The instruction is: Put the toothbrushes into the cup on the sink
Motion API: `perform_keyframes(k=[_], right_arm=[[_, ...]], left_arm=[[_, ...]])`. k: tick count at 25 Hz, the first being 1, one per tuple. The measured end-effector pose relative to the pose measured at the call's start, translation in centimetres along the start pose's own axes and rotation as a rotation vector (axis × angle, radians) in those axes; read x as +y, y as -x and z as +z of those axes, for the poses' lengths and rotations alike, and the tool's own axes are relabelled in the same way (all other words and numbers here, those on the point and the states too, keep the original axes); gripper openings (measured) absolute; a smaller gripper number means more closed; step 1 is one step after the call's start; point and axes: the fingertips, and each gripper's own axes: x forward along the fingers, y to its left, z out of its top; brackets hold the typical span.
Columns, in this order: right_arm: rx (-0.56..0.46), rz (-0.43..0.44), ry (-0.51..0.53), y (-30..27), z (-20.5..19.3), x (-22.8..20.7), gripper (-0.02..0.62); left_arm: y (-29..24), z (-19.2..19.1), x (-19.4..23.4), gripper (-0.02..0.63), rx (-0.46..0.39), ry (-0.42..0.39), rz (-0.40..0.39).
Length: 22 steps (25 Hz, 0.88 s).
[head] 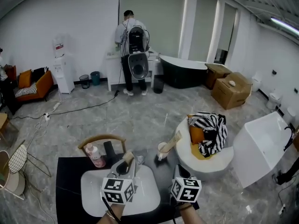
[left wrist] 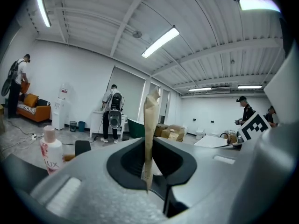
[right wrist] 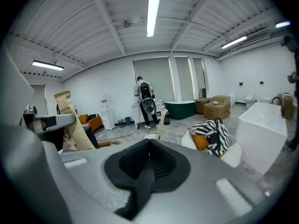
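Observation:
My left gripper [head: 127,165] is shut on a toothbrush in a brown paper wrapper [head: 129,158], held over the far rim of the white sink basin [head: 93,190]. In the left gripper view the wrapper [left wrist: 150,125] stands upright, pinched between the jaws of that gripper [left wrist: 148,171]. A white cup [head: 161,149] stands at the counter's far edge with another wrapped toothbrush [head: 171,142] leaning out of it. My right gripper [head: 180,172] is shut and empty, just behind the cup. The right gripper view shows the cup [right wrist: 150,136] ahead of the shut right gripper [right wrist: 147,169].
A pink bottle [head: 96,156] and a black object [head: 108,149] stand left of the held wrapper on the black counter [head: 67,181]. Beyond are a wooden chair [head: 102,140], a round white seat with striped cloth [head: 208,129] and a white tub [head: 261,146].

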Motion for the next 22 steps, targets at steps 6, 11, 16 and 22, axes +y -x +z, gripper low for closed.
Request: perform_keyframes(k=[6,11,16,22], right_arm=[[0.001,-0.022,-0.022,-0.2,0.0,-1.2,0.003],[0.001,-0.039,-0.028,-0.3,0.2,-2.1,0.003],[0.006,-0.055,-0.034,-0.3,0.2,-3.3,0.003],[0.012,-0.076,-0.057,-0.7,-0.4,-4.5,0.003]], left_arm=[[-1.8,1.1,-0.1,0.040,-0.016,-0.026,-0.011],[-3.2,1.9,0.3,0.040,-0.026,-0.042,-0.019],[-4.7,2.7,0.4,0.040,-0.033,-0.056,-0.023],[-6.4,2.8,1.1,0.040,-0.038,-0.049,-0.017]])
